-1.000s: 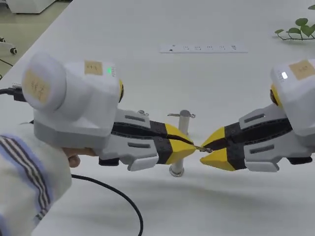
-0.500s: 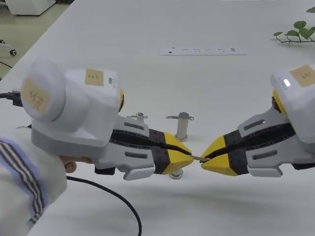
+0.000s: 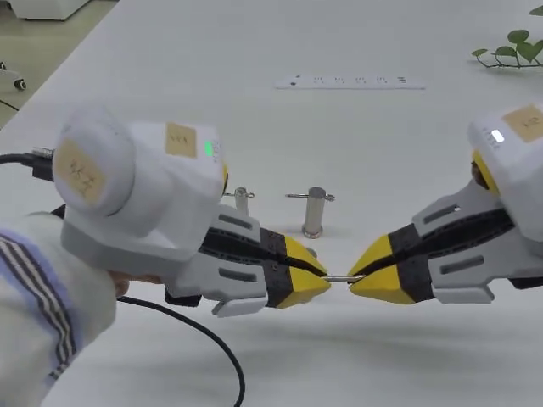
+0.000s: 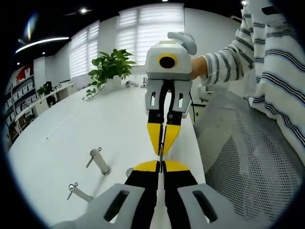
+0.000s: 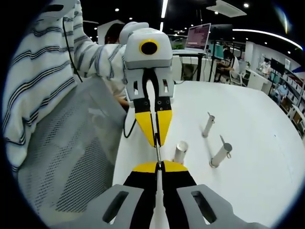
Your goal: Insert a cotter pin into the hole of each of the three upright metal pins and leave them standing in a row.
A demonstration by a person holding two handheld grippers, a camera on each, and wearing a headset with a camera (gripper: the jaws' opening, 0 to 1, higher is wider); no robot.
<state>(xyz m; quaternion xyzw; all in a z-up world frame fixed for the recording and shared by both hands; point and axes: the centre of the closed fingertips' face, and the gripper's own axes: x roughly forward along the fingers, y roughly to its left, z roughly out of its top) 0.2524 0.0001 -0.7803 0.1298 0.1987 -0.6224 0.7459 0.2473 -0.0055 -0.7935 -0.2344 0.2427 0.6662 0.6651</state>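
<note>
A thin cotter pin [image 3: 339, 277] bridges the yellow tips of my left gripper [image 3: 326, 280] and right gripper [image 3: 353, 280], and both are shut on it just above the table. Two upright metal pins [image 3: 315, 214] [image 3: 242, 200] stand behind the grippers, each with a cotter pin through its top. A third metal pin [image 5: 180, 151] has a bare top and stands just beside the held cotter pin [image 5: 157, 152]. In the head view my left gripper mostly covers it. The left gripper view shows the cotter pin [image 4: 161, 155] running into the right gripper [image 4: 161, 151].
A white power strip [image 3: 349, 83] lies far back on the white table [image 3: 254, 110], and a green plant sprig [image 3: 513, 49] is at the far right. A black cable [image 3: 204, 339] trails from the left gripper across the near table. A person's striped sleeve [image 3: 34, 305] is at lower left.
Both grippers, still joined on the cotter pin, have drifted slightly toward me. The front metal pin's base, seen below the tips earlier, is now covered by the left gripper.
</note>
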